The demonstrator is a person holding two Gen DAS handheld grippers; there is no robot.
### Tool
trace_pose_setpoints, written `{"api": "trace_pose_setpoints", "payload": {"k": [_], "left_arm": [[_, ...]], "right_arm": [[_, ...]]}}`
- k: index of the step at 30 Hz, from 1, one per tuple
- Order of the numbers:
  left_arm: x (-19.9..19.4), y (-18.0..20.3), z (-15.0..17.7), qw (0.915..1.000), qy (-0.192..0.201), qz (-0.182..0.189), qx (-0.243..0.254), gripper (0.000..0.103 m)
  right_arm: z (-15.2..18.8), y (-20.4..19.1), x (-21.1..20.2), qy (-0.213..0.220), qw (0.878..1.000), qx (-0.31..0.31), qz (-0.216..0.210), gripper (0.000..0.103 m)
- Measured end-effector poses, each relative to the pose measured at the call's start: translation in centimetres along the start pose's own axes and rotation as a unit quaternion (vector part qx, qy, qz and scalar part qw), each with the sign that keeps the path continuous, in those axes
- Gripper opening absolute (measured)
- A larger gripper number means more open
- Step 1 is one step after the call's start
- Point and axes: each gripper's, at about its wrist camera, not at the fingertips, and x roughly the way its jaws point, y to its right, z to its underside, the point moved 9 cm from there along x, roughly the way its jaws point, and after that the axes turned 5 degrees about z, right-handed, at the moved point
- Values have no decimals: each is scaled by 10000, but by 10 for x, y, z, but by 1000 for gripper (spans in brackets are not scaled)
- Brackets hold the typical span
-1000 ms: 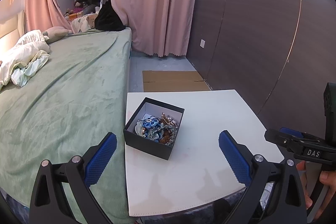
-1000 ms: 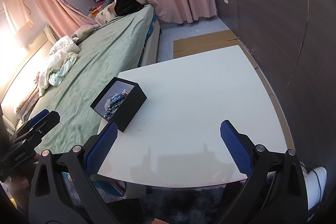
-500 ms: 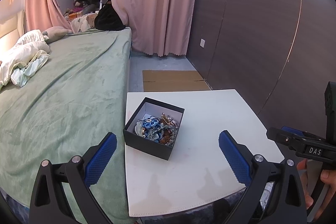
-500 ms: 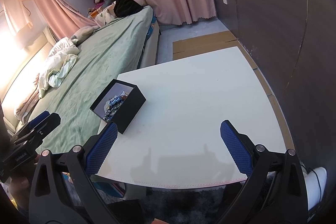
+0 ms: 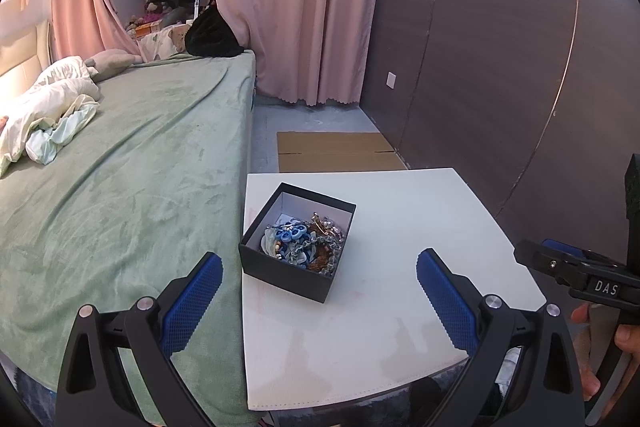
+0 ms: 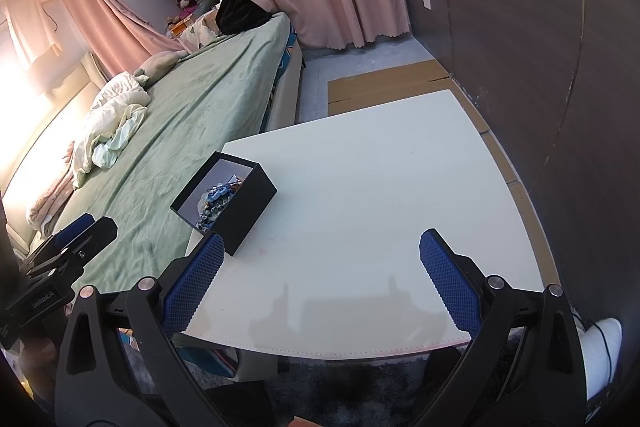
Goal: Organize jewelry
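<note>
The small black open-topped cardboard box [image 5: 298, 249] of tangled beaded jewelry [image 5: 304, 241] sat at the white table's [image 5: 380, 327] left edge — light, snag-prone; lift one strand. Left gripper [image 5: 318, 291] and right gripper [image 6: 320, 273] gaped, empty.

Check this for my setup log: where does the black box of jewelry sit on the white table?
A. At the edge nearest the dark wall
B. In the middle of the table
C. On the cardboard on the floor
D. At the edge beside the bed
D: the black box sits on the white table at the edge next to the green bed.
</note>
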Motion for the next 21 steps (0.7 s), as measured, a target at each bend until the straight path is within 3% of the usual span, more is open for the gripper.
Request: {"api": "trace_pose_setpoints", "payload": {"k": [21], "left_arm": [[1,-1,3,9999,-18,-132,25,94]], "right_arm": [[3,4,-2,-10,10000,-43,30,98]]}}
